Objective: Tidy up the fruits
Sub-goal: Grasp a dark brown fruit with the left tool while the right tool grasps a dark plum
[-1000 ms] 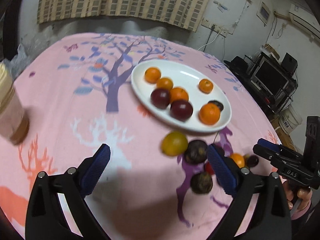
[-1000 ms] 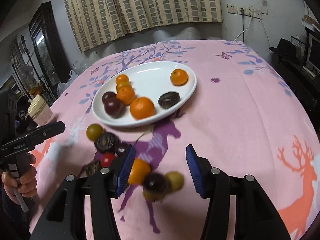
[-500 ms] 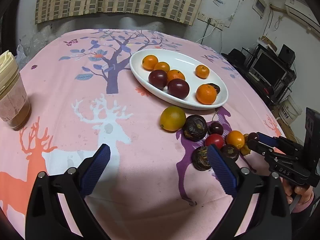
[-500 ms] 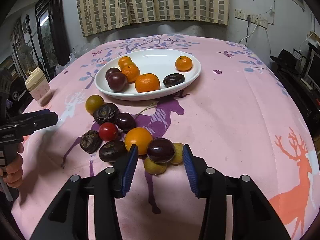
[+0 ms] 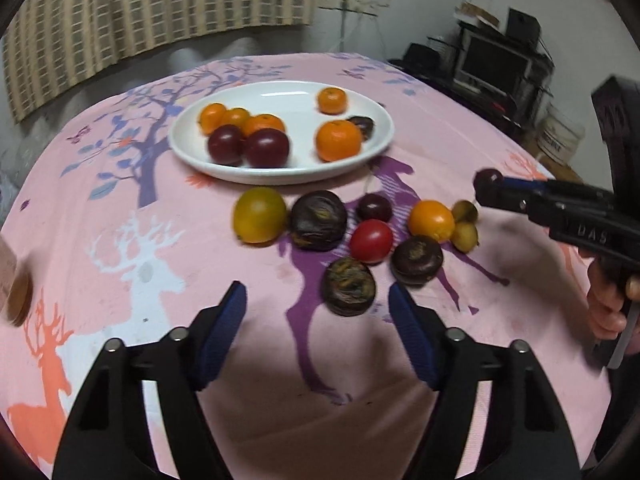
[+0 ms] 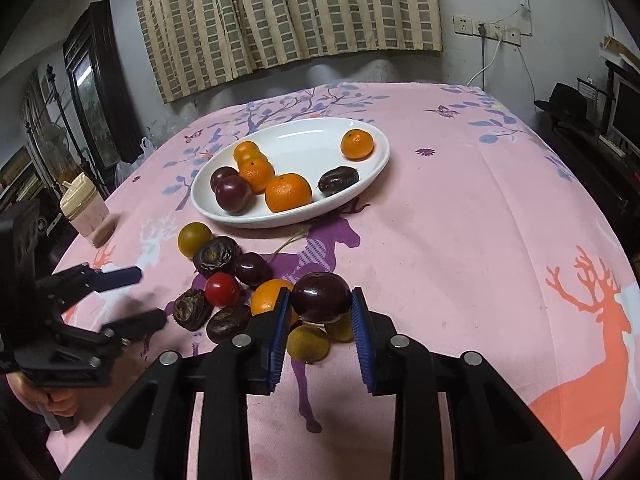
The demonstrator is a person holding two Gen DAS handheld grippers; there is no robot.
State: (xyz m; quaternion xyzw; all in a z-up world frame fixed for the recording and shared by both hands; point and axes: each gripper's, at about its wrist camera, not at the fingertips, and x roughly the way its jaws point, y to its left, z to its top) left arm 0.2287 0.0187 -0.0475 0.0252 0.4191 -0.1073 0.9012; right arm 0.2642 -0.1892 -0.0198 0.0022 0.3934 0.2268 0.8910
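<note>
- A dark plum (image 6: 320, 297) is sitting clamped between the blue pads of the right gripper (image 6: 320, 312), just above the loose fruit pile (image 6: 224, 288) on the desk (image 6: 460, 240)
- The white plate (image 6: 372, 168) is lying beyond the pile, carrying oranges and plums
- The left gripper (image 5: 318, 320) is hovering wide apart, gripping nothing, near a wrinkled dark fruit (image 5: 349, 286)

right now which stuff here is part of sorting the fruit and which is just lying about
Part of the job:
- dark plum in the right gripper
- loose fruit pile
- white plate of fruit
- left gripper, open

Lying about:
- lidded cup
- monitor
- hat
</note>
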